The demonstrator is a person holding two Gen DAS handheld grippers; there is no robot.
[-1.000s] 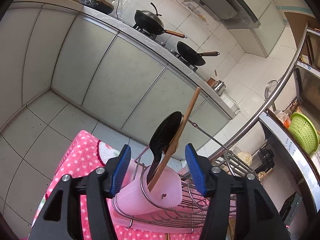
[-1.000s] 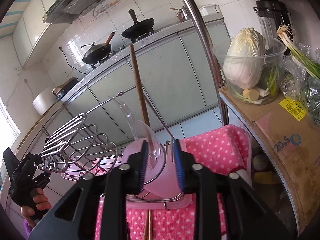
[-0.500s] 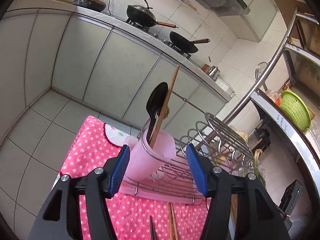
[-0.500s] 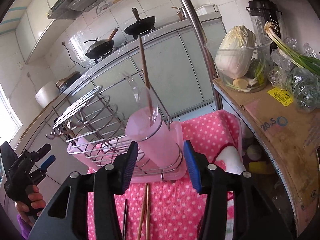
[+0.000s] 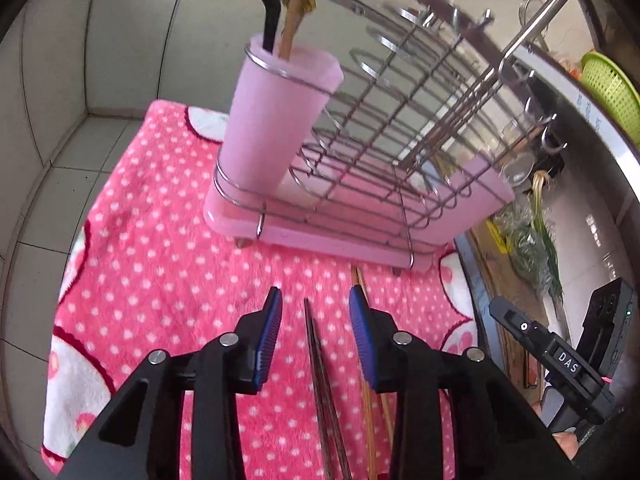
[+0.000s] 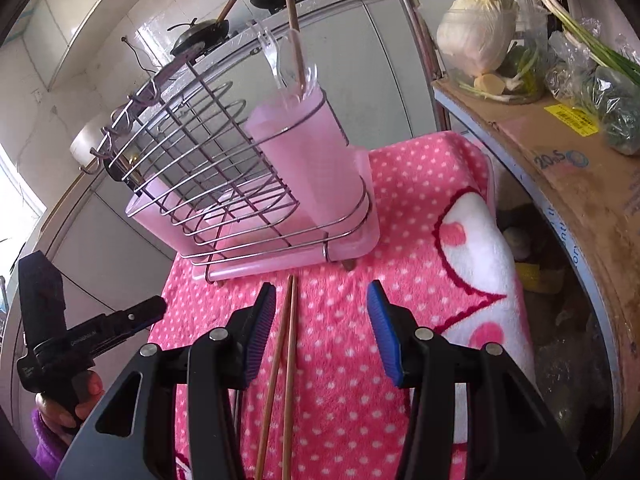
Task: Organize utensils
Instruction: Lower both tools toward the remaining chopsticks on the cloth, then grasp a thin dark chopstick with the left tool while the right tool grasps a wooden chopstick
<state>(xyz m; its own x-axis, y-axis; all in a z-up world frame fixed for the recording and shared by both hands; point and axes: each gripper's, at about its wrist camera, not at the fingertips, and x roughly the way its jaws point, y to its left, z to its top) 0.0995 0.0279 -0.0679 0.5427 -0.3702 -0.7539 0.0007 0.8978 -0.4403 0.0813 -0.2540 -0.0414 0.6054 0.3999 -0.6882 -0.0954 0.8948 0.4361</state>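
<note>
A pair of dark chopsticks [image 5: 318,364] lies on the pink dotted cloth [image 5: 160,260]. My left gripper [image 5: 316,320] hovers over it, jaws closing with the chopsticks between them, pads clear of them. A pair of light wooden chopsticks [image 6: 286,344] lies between the fingers of my open right gripper [image 6: 322,320], close to its left pad and untouched. Behind stands a wire rack on a pink tray [image 5: 340,236]. Its left pink cup [image 5: 272,120] holds a black spoon and a wooden stick. Its right pink cup [image 6: 312,160] holds a clear spoon and a wooden stick.
A shelf edge with a cardboard box [image 6: 568,160], cabbage [image 6: 476,32] and greens runs along the right of the cloth. A hand [image 6: 64,404] grips the left tool at the lower left of the right wrist view. Cabinet doors and floor tiles lie beyond the cloth.
Both grippers came down and back from the cups and tilted toward the cloth. The left jaws narrowed around the dark chopsticks. The right jaws widened slightly and now straddle the wooden pair.
</note>
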